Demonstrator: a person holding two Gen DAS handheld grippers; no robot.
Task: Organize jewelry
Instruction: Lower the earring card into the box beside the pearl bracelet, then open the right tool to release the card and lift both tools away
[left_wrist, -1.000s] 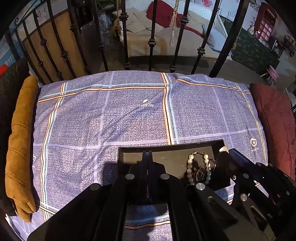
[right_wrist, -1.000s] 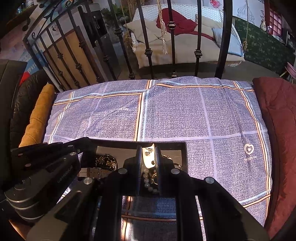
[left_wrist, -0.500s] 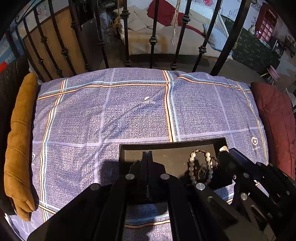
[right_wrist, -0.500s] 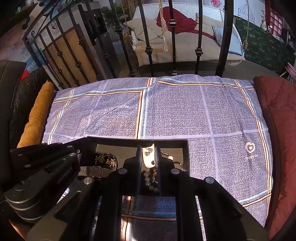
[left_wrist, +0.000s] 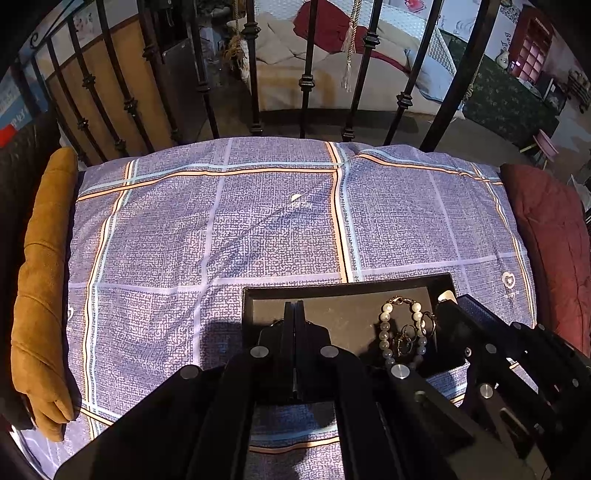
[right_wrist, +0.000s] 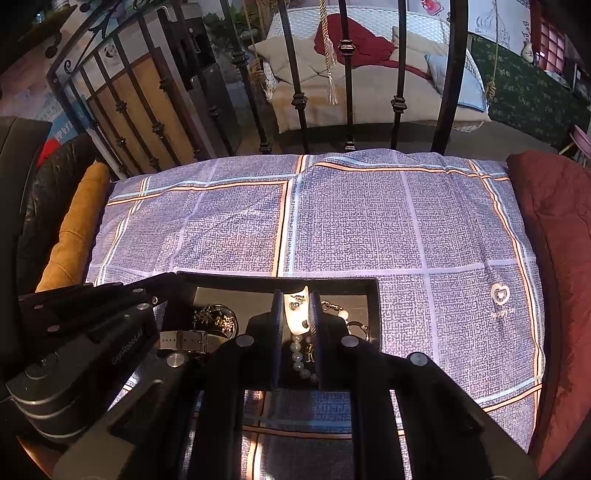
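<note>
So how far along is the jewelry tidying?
Mostly done, it seems: the pearl bracelet, a watch and an ornate round piece already lie in the black tray. The right gripper holds a small white card over it. No loose jewelry shows on the bedspread.

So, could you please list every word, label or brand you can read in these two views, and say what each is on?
"GenRoboT.AI", last letters uncertain: side of the left hand-held gripper, in the right wrist view.
"happy day", faint: under the white heart logo on the purple bedspread.
A second bedspread print: too blurred to read.
Writing on the far wall: illegible.
</note>
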